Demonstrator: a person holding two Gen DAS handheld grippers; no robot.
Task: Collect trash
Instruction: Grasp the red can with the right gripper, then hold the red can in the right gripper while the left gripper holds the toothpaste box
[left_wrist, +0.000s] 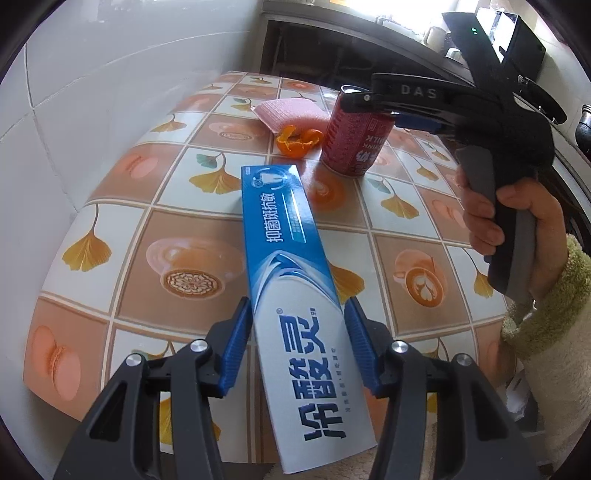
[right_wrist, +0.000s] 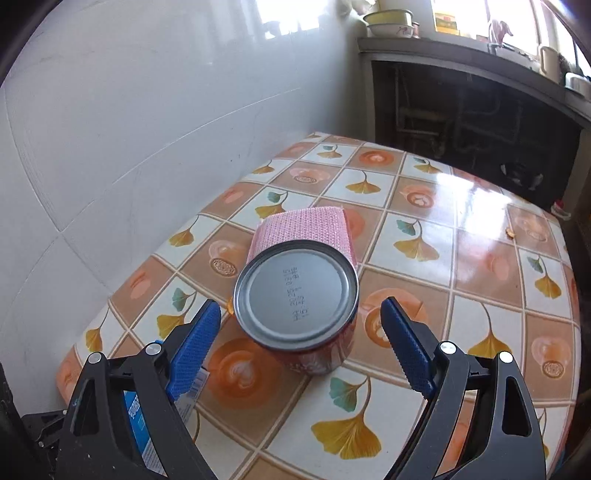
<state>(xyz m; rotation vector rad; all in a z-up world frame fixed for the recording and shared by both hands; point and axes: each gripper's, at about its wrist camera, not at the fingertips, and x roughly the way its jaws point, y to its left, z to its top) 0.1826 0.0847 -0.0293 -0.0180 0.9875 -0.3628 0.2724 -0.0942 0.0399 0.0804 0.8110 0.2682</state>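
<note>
The left tongs (left_wrist: 297, 334) are clamped on a blue and white toothpaste box (left_wrist: 291, 295), with both blue pads pressed on its long sides. The box points forward over the table (left_wrist: 110, 229), which has a cloth with ginkgo leaves and coffee cups.

The right tongs (right_wrist: 301, 332) stand wide apart above a red can (right_wrist: 297, 295). The can stands upside down on the table, its grey base with a printed date facing up. It is between the two pads, but they do not touch it. In the left wrist view a hand (left_wrist: 509, 218) in a fluffy sleeve holds this tool by its handle.

Just behind the can lies a pink sponge cloth (right_wrist: 306, 225). An orange peel (left_wrist: 297, 142) lies just beside the can, between it and the sponge cloth.
</note>
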